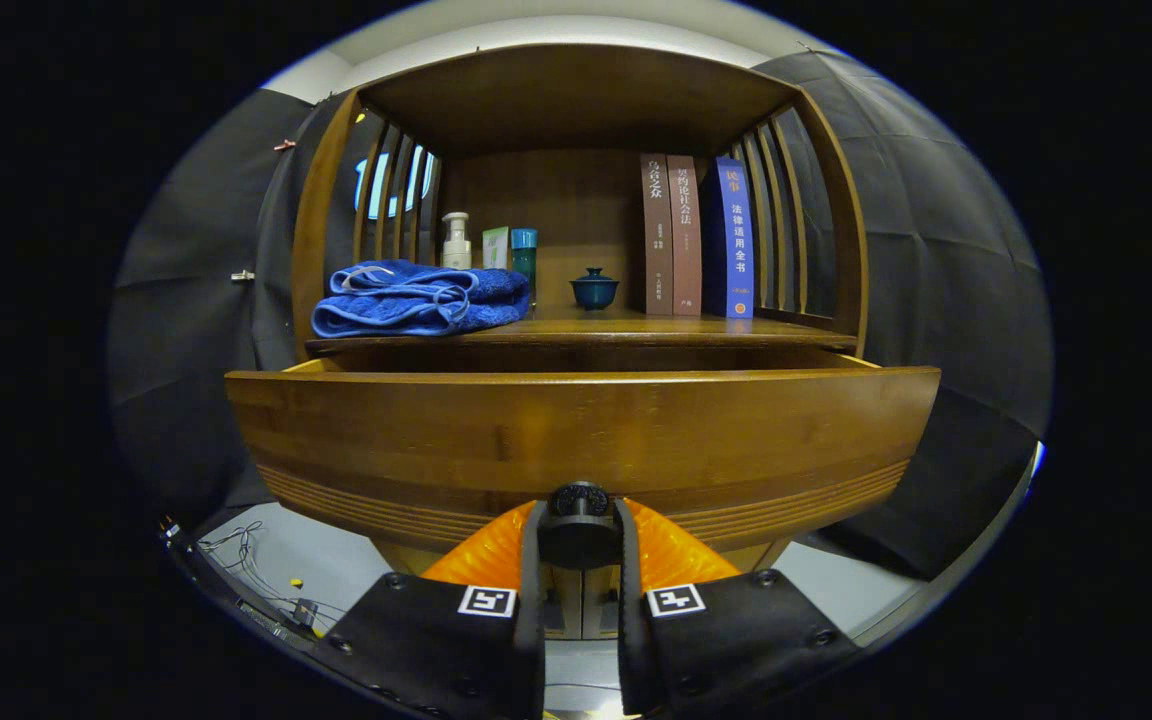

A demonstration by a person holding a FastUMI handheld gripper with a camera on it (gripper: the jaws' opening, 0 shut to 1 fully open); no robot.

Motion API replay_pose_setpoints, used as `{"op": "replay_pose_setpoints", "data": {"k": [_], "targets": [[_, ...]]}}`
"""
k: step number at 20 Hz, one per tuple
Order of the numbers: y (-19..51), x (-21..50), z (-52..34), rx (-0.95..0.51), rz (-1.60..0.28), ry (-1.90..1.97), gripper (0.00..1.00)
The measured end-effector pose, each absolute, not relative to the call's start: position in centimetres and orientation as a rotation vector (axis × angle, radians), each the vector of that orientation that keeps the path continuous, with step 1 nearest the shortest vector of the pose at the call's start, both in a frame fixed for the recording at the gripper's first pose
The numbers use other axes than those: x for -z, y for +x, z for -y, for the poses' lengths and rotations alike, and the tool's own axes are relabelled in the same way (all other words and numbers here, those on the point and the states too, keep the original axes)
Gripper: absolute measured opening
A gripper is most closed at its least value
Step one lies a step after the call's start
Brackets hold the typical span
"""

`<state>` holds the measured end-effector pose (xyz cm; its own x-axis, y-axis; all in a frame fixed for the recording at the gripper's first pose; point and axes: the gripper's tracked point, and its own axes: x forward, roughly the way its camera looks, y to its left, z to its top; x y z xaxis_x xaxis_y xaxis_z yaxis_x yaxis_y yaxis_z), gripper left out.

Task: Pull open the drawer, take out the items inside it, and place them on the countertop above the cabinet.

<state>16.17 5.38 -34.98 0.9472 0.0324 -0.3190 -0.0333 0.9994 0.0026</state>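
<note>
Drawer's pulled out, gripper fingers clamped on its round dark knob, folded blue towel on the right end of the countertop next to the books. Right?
One error: the folded blue towel lies on the countertop's left end, away from the upright books at the right. The gripper view shows the gripper shut on the round dark knob of the pulled-out wooden drawer.

Black cloth walls point(936, 250) behind a wooden shelf unit point(576, 100), slatted sides point(776, 210), pale ceiling point(536, 30), grey floor point(316, 560) with loose wires point(236, 545)

The drawer front point(581, 440) is hiding the drawer's inside. The blue towel point(421, 298) is covering the pump bottle's point(455, 240) base behind it.
</note>
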Motion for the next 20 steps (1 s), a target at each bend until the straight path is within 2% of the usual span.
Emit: {"op": "replay_pose_setpoints", "data": {"k": [9,18,20], "targets": [[9.1,35.2,-5.0,-0.042,-0.361,0.024,0.33],[7.6,35.5,-4.9,-0.05,-0.373,0.024,0.33],[7.6,35.4,-4.9,-0.049,-0.383,0.04,0.42]]}}
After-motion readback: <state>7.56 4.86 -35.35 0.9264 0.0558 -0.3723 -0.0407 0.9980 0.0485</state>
